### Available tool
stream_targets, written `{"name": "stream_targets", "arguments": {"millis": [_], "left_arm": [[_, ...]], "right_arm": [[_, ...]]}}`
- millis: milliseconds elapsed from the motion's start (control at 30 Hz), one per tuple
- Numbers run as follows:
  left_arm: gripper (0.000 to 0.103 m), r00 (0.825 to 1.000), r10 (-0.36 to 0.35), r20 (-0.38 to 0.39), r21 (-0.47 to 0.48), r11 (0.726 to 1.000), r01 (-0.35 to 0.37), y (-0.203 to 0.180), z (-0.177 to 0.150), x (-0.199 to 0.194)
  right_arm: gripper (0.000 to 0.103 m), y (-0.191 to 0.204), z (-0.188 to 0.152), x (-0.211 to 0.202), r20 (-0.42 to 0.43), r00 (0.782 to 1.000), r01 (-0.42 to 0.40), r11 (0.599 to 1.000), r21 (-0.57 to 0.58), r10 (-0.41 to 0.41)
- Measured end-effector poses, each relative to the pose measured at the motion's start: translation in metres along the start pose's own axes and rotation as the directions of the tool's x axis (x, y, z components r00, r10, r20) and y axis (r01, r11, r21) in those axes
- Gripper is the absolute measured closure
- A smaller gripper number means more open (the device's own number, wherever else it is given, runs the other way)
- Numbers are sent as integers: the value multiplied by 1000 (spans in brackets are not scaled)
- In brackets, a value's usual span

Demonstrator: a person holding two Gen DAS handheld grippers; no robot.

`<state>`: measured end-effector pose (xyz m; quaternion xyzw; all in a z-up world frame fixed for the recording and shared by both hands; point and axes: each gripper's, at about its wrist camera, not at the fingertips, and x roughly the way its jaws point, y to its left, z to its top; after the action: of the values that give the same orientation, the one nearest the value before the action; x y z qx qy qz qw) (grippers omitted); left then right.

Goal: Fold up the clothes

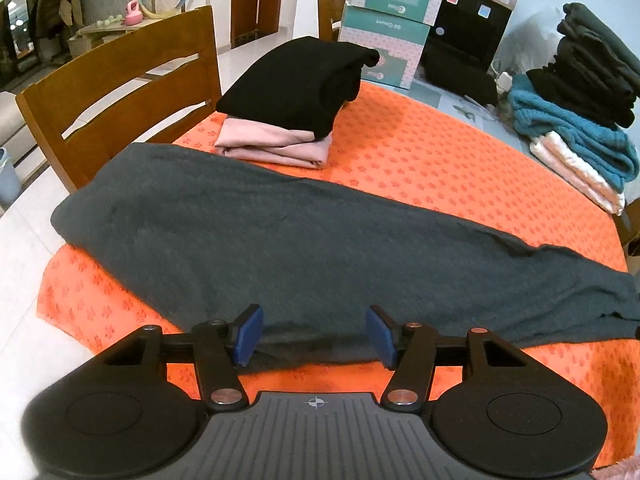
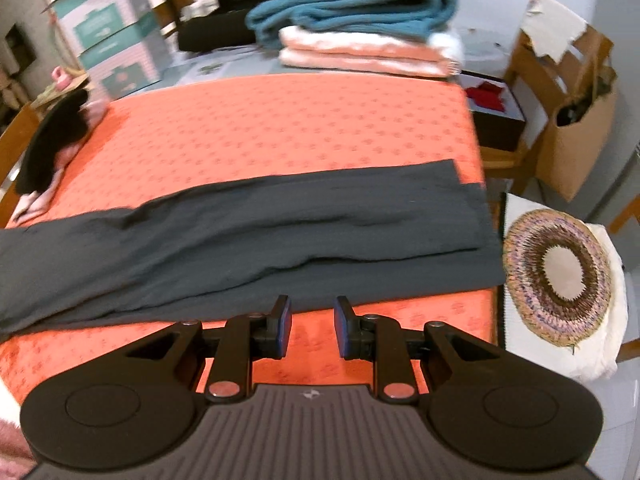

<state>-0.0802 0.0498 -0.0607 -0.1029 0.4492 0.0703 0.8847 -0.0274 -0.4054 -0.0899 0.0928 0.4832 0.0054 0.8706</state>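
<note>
A long dark grey pair of trousers [image 1: 280,240] lies flat across an orange cloth with a small flower pattern [image 1: 420,160] that covers the table. The trousers stretch from one side of the table to the other, and the leg ends [image 2: 460,208] reach the table's edge.

The left gripper [image 1: 316,336] is at the near edge of the trousers. Its two blue-padded fingers [image 1: 250,334] are wide apart, with the cloth edge lying between them, and they hold nothing.

The right gripper [image 2: 311,326] is just in front of the trousers, above the orange cloth. Its fingers are a little apart and hold nothing.

Behind the trousers sits a folded black garment [image 1: 296,80] on top of a folded pink one [image 1: 276,144]. Far off to the side is a pile with a fluffy teal sweater [image 2: 352,4] on top of pale pink folded cloth [image 2: 360,52].
</note>
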Motion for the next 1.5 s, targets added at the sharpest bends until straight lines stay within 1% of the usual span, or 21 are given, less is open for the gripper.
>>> {"name": "stream_targets", "arguments": {"millis": [200,267,400,533,633,700,767,867,900,967,1033,1133,1200,1267,1333,1367,1400,1433,1467,1500], "left_arm": [[39,1000,4,0,-7,1000,-4,-13,-2,-4],[39,1000,2,-1,-3,1000,-2,-17,-2,-4],[38,1000,-11,-11,20,1000,11,-22,0,3],[37,999,-33,-42,25,999,34,-22,6,15],[35,996,-48,-71,24,998,50,-23,10,24],[34,995,-61,-81,36,997,64,-27,11,29],[32,993,-75,-91,49,996,80,-33,11,33],[20,989,-99,-113,67,992,107,-45,8,38],[19,988,-106,-117,76,990,115,-49,8,39],[19,987,-112,-115,98,987,124,-55,8,41],[19,988,-113,-107,112,986,125,-58,9,43],[19,987,-119,-112,91,987,130,-54,10,49],[19,985,-123,-120,70,989,132,-50,9,52],[19,984,-124,-125,50,990,131,-47,8,53],[19,984,-124,-131,31,991,129,-44,7,55],[19,983,-125,-134,21,991,129,-42,7,55],[19,983,-125,-136,11,992,128,-41,7,56],[19,982,-126,-139,1,992,127,-39,6,57],[19,982,-126,-140,-5,992,127,-38,6,57],[19,982,-127,-140,-6,992,128,-37,6,57]], "right_arm": [[76,-27,6,12,16,1000,10,996,86,-12],[73,-34,7,13,25,1000,8,993,120,-11],[72,-44,12,16,51,999,-4,981,192,-6],[72,-52,15,22,67,997,19,965,261,-38],[72,-58,16,25,77,996,19,942,335,-47],[72,-63,16,26,82,996,11,921,389,-47],[72,-68,15,27,86,995,2,899,439,-44],[72,-75,13,30,81,996,-3,869,495,-42],[72,-77,12,32,80,996,-5,859,513,-42],[72,-82,11,35,75,996,-3,834,552,-46],[72,-93,9,39,74,996,-7,783,622,-49],[72,-109,5,47,68,996,-10,715,699,-52],[72,-116,2,52,83,995,-24,681,732,-55],[72,-120,2,54,100,993,-38,655,755,-58],[72,-120,4,56,104,992,-33,652,757,-70],[76,-120,5,57,104,992,-28,656,755,-77],[88,-120,6,57,106,991,-23,656,754,-87],[97,-120,6,58,108,990,-19,656,755,-95],[100,-121,6,57,114,989,-23,656,755,-96],[100,-122,6,55,124,988,-31,656,754,-96]]}}
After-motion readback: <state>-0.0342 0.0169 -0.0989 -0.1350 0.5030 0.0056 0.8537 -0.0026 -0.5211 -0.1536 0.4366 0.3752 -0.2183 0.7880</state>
